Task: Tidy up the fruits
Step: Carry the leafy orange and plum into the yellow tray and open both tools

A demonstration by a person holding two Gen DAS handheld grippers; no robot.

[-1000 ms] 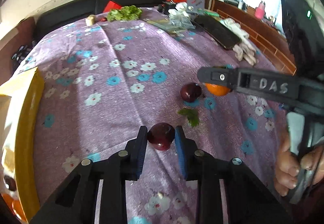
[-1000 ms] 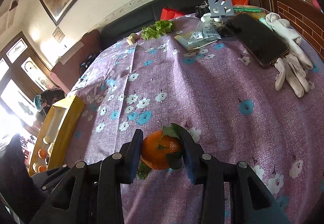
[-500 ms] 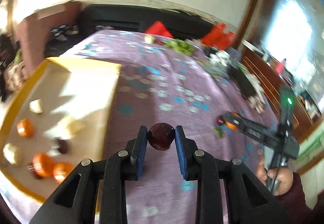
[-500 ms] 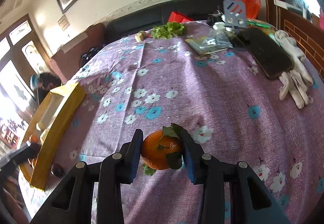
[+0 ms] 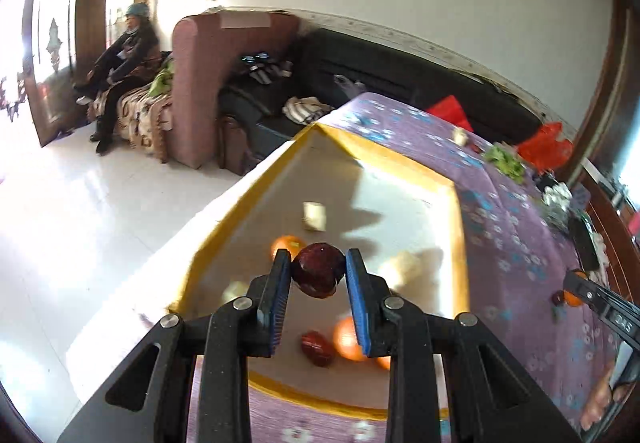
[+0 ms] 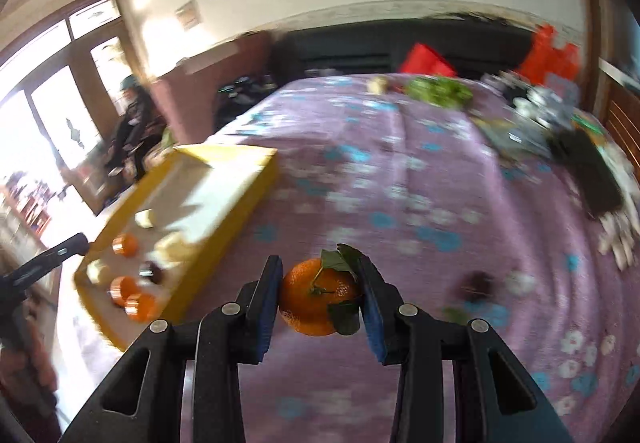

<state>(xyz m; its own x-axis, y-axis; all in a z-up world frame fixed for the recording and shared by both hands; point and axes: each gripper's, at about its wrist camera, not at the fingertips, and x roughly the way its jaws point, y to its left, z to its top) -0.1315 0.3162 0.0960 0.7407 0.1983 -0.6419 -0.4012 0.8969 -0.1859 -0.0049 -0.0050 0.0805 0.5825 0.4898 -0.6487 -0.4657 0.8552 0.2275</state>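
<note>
My left gripper (image 5: pixel 318 277) is shut on a dark red plum (image 5: pixel 319 269) and hangs over the yellow-rimmed box (image 5: pixel 460 227). Inside the box lie several oranges (image 5: pixel 349 339), another plum (image 5: pixel 316 347) and pale chunks (image 5: pixel 315 215). My right gripper (image 6: pixel 322 293) is shut on a leafy orange (image 6: pixel 316 297) above the purple flowered cloth (image 6: pixel 400 163), to the right of the box (image 6: pixel 240 195). One more plum (image 6: pixel 478 285) lies blurred on the cloth at its right. The right gripper's tip (image 5: pixel 592 293) also shows at the left wrist view's right edge.
A phone (image 6: pixel 592 179), white gloves (image 6: pixel 624 231), green leaves (image 6: pixel 438 91), packets and red bags (image 6: pixel 550 51) crowd the table's far and right side. Beyond the table are a black sofa (image 5: pixel 400 71), a pink armchair (image 5: pixel 208 83) and a seated person (image 5: pixel 124 59).
The left gripper swung left with the plum, from over the cloth to over the box. The right gripper lifted the orange and moved left toward the box.
</note>
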